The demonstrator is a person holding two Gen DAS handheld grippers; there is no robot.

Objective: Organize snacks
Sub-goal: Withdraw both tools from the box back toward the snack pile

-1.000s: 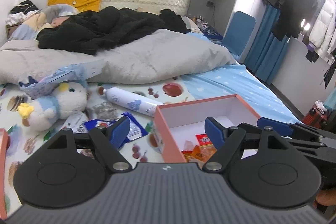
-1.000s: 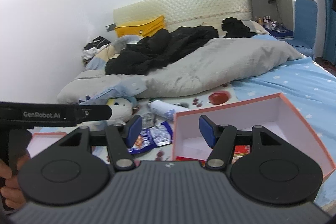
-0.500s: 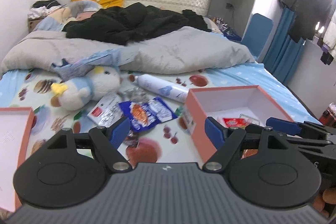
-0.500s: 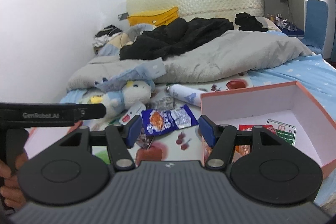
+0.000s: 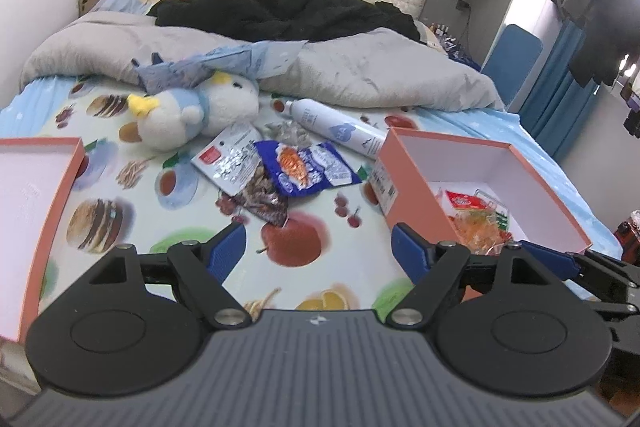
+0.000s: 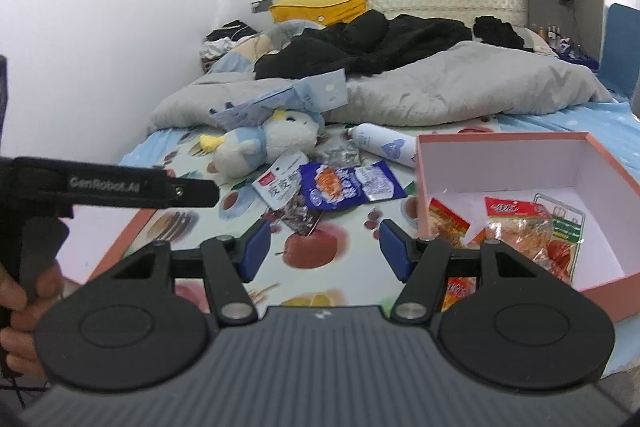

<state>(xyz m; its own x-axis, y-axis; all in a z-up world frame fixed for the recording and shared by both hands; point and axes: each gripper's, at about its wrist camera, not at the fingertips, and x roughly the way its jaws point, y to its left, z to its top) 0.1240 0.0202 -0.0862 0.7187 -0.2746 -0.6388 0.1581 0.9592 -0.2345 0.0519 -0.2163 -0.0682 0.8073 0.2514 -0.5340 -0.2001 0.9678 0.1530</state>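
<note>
Hovering empty over the fruit-print bed sheet, left gripper jaws wide and just opened a touch further, right gripper jaws parted, nothing between either pair. Now closer to the loose snacks than a second ago: blue snack packet, dark packet, white packet. Pink box alongside already holding orange-red packets; pink lid lying left

Both wrist views over bed
</note>
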